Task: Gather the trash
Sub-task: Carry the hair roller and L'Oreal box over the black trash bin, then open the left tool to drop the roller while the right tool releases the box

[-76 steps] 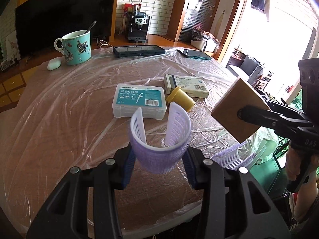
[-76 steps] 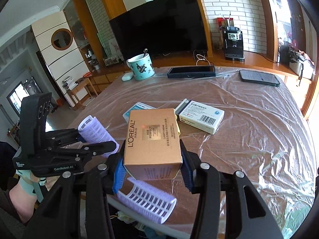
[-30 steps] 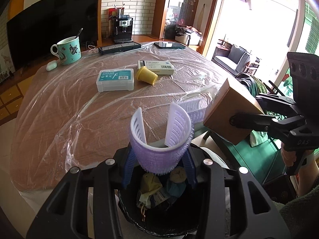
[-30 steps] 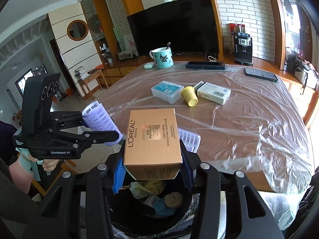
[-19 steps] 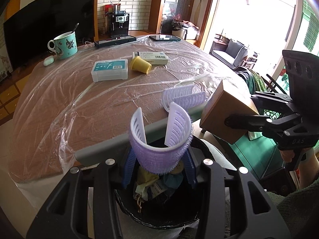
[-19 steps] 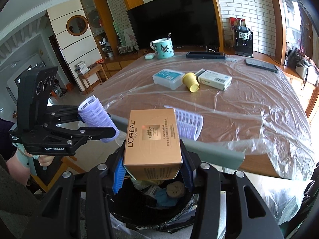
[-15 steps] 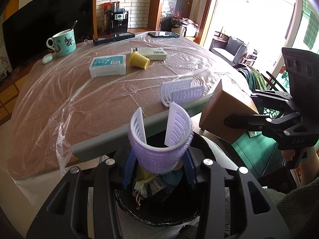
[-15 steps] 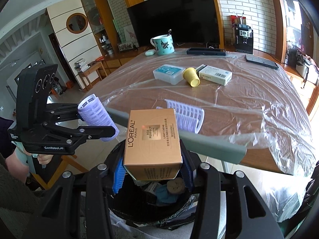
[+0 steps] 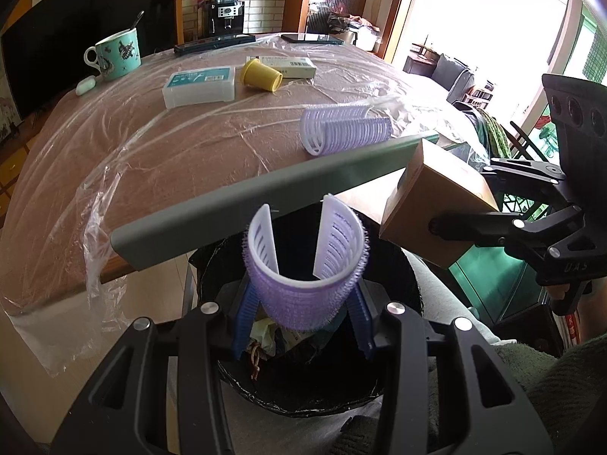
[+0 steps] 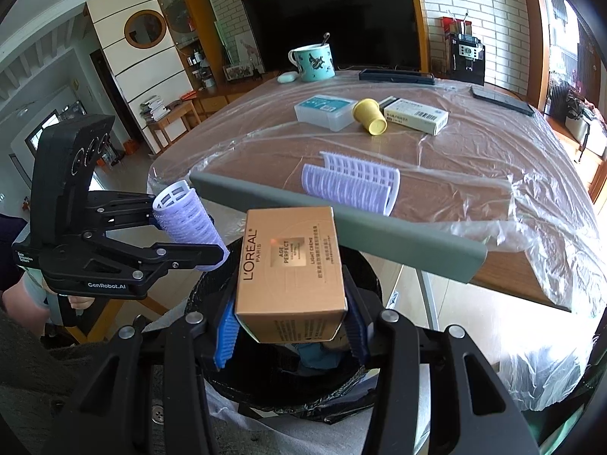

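Glossy cardboard box point(image 10: 290, 265) (fuzzy plastic roller point(image 9: 303, 284)), crinkled film-covered table point(image 9: 151, 144).

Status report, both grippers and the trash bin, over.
Left gripper shut on purple hair roller. Right gripper shut on cardboard box. Both above bin. Nothing blocking.

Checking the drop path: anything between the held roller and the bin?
Nothing. In the left wrist view the roller hangs directly over the open bin, only air between.

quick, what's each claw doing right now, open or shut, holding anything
Left claw: shut on the purple hair roller, over the black bin.
Right claw: shut on the L'Oreal box, over the same bin.
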